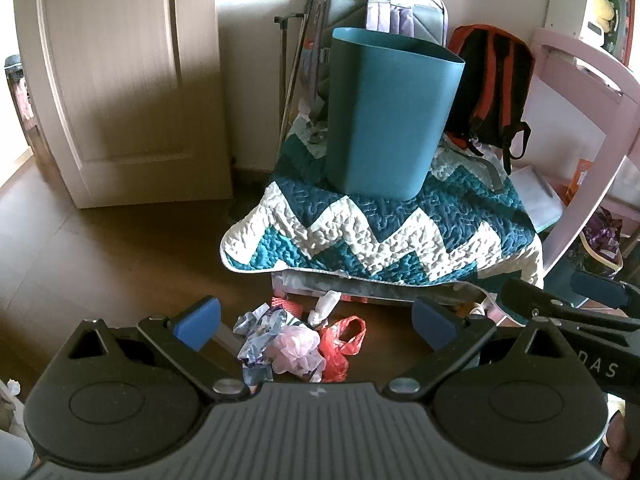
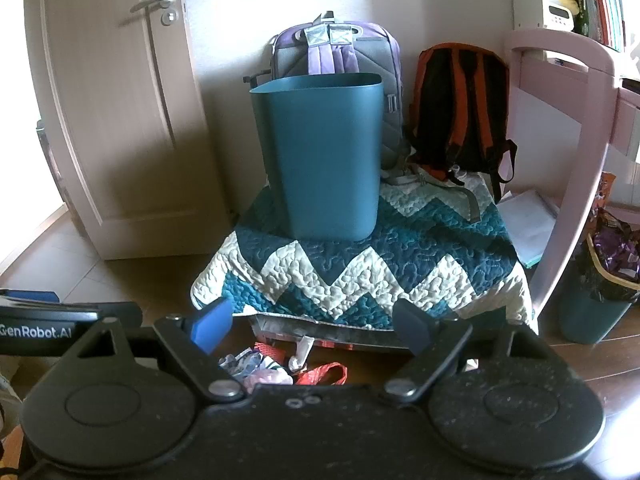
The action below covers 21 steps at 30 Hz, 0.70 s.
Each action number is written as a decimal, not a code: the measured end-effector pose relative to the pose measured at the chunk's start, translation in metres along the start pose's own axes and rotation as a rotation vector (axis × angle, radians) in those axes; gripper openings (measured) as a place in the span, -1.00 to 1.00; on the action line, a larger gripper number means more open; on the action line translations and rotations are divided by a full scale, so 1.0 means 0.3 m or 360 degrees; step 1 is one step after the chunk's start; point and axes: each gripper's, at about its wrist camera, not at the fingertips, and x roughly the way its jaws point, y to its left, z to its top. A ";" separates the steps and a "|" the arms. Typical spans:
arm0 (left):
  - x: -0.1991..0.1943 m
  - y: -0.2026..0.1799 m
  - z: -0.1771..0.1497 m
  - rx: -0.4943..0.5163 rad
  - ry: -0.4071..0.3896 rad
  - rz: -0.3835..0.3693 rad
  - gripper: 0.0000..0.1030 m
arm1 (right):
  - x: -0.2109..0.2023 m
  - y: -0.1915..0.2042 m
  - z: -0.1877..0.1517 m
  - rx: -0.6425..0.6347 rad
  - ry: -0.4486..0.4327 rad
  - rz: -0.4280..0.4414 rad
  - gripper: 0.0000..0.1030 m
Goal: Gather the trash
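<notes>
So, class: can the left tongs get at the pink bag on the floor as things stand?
Probably yes: the left tongs are open and empty, with the pink bag lying uncovered on the floor between the fingers.
</notes>
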 end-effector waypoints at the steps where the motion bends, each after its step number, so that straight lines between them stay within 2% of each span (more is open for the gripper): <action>1: -0.001 0.000 0.001 -0.0001 -0.0002 0.0002 0.99 | 0.000 0.000 0.001 0.0000 0.0000 0.0001 0.69; 21: -0.003 0.008 0.002 -0.0005 -0.0006 0.0008 0.99 | -0.007 0.005 0.014 -0.0004 0.0003 0.0002 0.69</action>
